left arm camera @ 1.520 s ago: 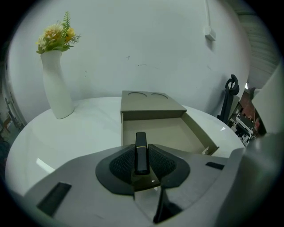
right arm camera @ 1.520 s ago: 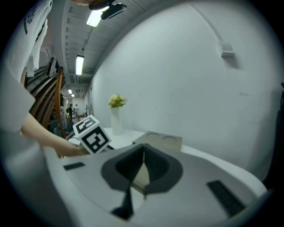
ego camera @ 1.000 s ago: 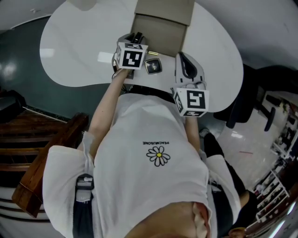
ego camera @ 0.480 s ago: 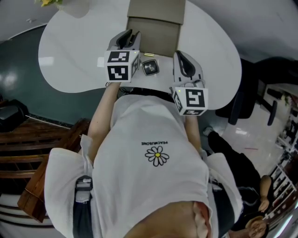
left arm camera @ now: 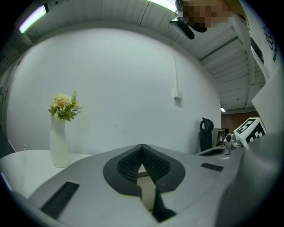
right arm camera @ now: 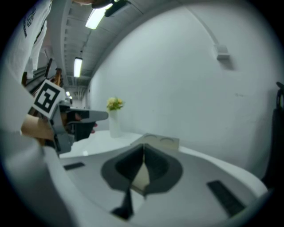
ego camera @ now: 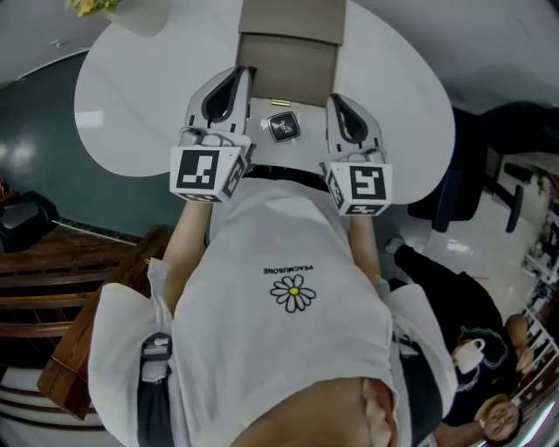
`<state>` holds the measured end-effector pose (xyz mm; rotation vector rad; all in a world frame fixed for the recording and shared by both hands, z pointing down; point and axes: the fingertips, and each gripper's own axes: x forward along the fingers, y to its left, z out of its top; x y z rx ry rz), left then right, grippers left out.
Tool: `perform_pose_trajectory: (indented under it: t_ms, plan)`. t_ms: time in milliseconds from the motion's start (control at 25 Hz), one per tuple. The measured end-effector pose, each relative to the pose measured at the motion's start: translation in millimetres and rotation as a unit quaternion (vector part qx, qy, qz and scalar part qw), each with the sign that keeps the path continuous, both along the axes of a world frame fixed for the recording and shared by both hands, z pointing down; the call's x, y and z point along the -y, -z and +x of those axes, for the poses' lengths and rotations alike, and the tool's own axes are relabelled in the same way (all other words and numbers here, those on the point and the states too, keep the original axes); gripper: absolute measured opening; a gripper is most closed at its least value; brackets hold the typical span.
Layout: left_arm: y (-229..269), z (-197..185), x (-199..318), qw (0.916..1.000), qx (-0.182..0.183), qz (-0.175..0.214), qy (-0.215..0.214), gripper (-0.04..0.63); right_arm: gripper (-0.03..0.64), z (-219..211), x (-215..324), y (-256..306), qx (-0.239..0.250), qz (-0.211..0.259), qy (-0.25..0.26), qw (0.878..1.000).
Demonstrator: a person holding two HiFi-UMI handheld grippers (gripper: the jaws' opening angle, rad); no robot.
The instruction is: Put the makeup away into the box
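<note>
Holds left hand-held gripper (ego camera: 238,80) near level, jaws just closed, empty; right hand-held gripper (ego camera: 336,103) alike shut, empty. Between them on bench (ego camera: 131,96): one compact (ego camera: 282,127), perhaps one lipstick (ego camera: 279,104), outside one box (ego camera: 293,52).

a white vase (left arm camera: 58,146) of yellow flowers (left arm camera: 65,106) stands on the white table (ego camera: 122,113) by the white wall (left arm camera: 133,80)

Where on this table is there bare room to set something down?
Bare: the table's left wing between vase and box, and its right wing beyond the box. Crowded: in front of the box, where the compact and gold tube lie.
</note>
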<state>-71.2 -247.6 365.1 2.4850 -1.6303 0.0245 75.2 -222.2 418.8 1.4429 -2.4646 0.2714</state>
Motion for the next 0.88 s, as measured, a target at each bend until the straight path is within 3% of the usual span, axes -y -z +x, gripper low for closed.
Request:
perform_pose_trajectory:
  t_ms: [320,440,520,640,760,880]
  plan:
    - [-7.1,3.5,-6.3,0.9999,0.002,-0.004,-0.010,0.020,0.031,3.2,-3.6,-0.5,0.000,-0.001,-0.006,1.000]
    - [-15.8,8.1,-4.9,0.9993,-0.001,-0.029,-0.025,0.024,0.031,4.4,-6.3,-1.3,0.001,-0.002,-0.005,1.000]
    - [-27.3,17.2,-6.2,0.9972,0.007,-0.053,-0.052,0.081,0.031,6.8,-7.8,-1.5,0.001,-0.002,-0.007,1.000]
    - [-52.4,34.8,-14.6,0.9906,0.047,-0.075,-0.105,0.162,0.031,9.9,-8.2,-2.0,0.002,-0.003,-0.010,1.000]
    - [-88.2,48.4,-28.5,0.9808,0.092,-0.098,-0.141,0.188,0.031,11.2,-8.8,-4.8,0.003,-0.007,-0.013,1.000]
    - [-124.2,58.3,-41.9,0.9702,0.088,-0.149,-0.169,0.235,0.031,12.1,-10.9,-8.3,0.003,-0.012,-0.013,1.000]
